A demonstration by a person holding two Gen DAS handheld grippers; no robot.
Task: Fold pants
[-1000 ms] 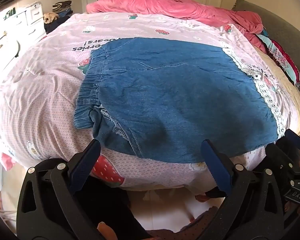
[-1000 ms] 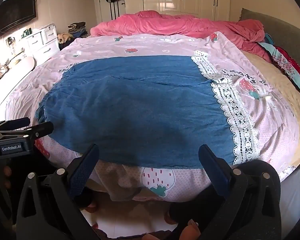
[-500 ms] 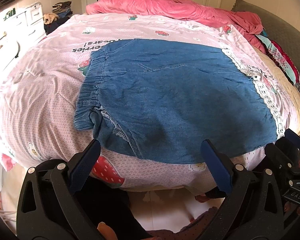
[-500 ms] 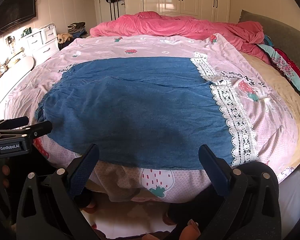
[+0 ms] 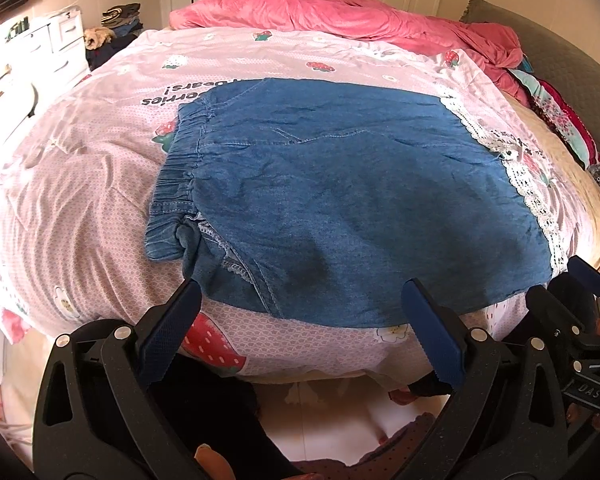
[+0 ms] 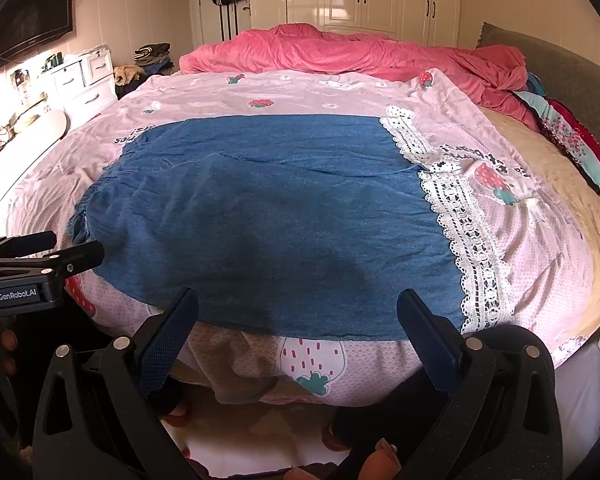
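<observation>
The blue denim pants with white lace hems (image 5: 340,200) are spread flat across the pink strawberry-print bedsheet (image 5: 80,200), elastic waistband (image 5: 176,184) to the left, lace cuffs on the right. Both the left gripper (image 5: 300,320) and the right gripper (image 6: 298,320) hang spread wide at the bed's near edge, holding nothing. The fabric looks thin and floppy, so I'd guess it drapes and bunches easily. I'd pinch the near edge at the waistband corner and by the lace hem (image 6: 472,248), where the seams give a firmer bite.
</observation>
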